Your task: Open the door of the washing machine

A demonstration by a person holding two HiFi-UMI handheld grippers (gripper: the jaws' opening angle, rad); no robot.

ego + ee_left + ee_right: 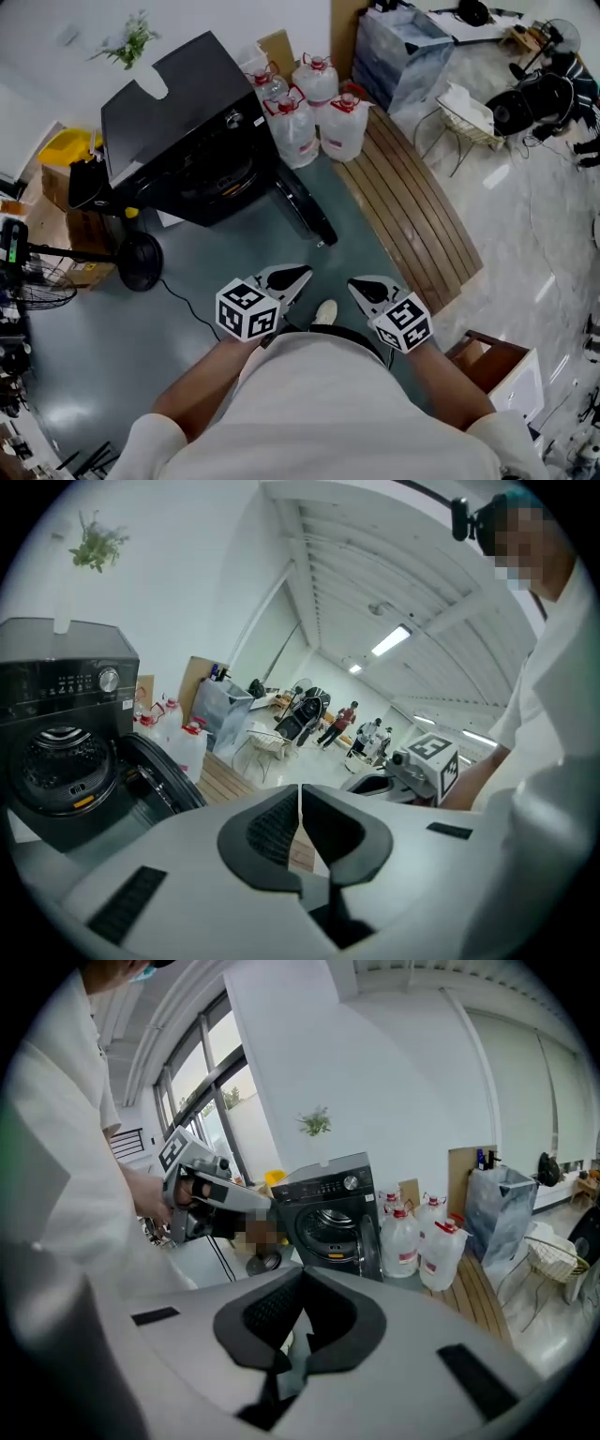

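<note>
Black washing machine (173,112), door (305,208) open

No text could be read anywhere. The washing machine (56,789) carried small white print along its control panel (66,681), too fine to make out, and the labels on the water jugs (441,1251) were equally illegible.

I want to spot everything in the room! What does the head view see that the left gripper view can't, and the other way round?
Only the head view: the round floor fan and the person's white shoe. Only the left gripper view: the ceiling lights and people standing far off. Both: the black washing machine with its door swung open, and the water jugs beside it.
</note>
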